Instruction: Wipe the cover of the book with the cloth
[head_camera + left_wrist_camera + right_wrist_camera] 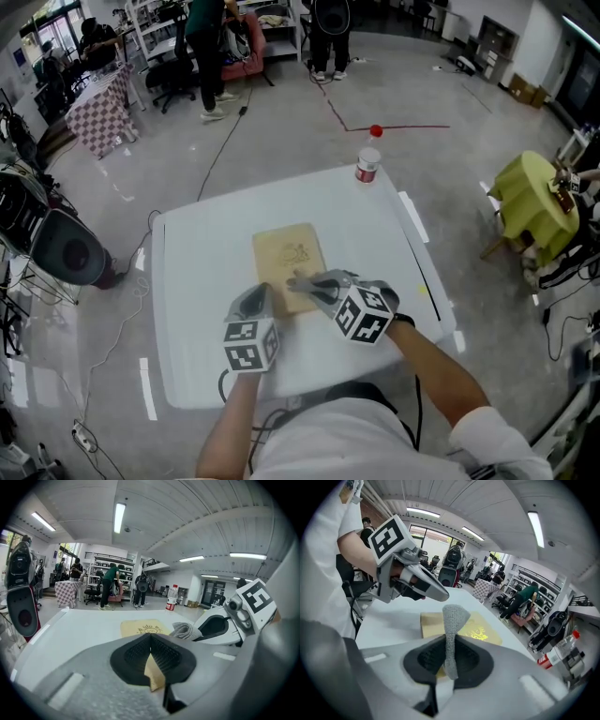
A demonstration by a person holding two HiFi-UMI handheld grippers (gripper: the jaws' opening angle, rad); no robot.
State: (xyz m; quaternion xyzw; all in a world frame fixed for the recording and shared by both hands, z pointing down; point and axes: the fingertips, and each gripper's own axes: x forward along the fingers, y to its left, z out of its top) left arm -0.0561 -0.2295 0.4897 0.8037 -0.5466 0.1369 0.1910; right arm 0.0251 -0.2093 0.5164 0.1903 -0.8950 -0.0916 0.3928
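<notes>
Left tool (151, 639) pinches book (145, 628) corner | right tool (449, 642) clamps grey cloth (453, 617) | emblem (478, 633) unreadable

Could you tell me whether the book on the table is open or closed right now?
Closed: the book lies flat on the table, its tan cover with the gold emblem facing up and no pages showing.

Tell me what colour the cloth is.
The cloth is grey; it shows best in the right gripper view.
</notes>
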